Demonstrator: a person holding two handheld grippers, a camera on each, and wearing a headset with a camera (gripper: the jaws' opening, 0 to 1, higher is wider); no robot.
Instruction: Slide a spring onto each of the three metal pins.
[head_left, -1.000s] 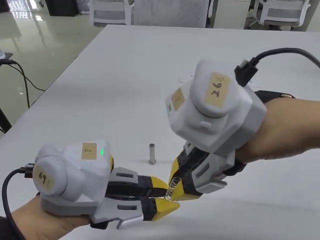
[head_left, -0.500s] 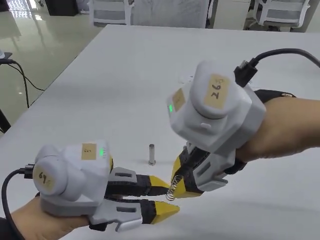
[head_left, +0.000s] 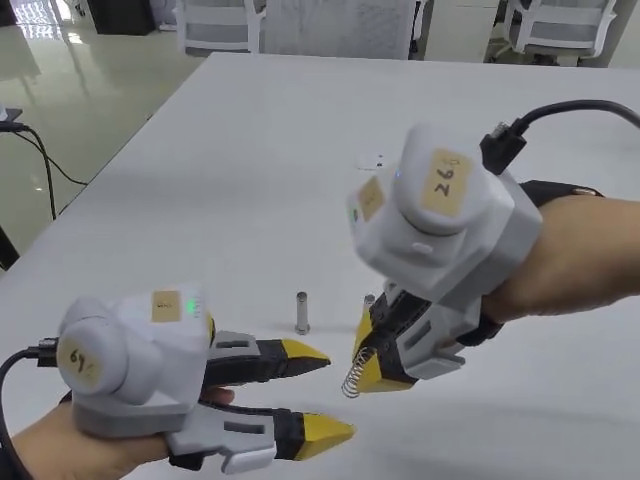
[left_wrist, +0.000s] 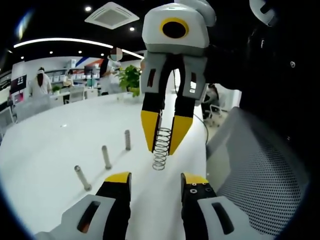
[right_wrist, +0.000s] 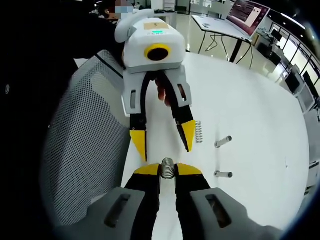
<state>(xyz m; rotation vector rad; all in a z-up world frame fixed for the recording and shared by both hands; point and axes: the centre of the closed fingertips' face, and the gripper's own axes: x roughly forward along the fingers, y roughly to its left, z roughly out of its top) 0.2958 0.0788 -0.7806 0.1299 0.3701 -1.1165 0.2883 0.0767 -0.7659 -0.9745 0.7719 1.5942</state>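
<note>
I record my left gripper (head_left: 338, 395) fingers now spread and drawn clear, the spring (head_left: 351, 379) clamped in my right gripper (head_left: 378, 372) alone, 3 pins (left_wrist: 106, 157) still bare.

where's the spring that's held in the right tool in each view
Head view: spring lower centre, hanging from the right tool's yellow tips.
Left gripper view: spring at centre, between yellow tips facing the camera.
Right gripper view: spring bottom centre, seen end-on between the jaws.
Shared landmark: the metal pins nearby.
</note>
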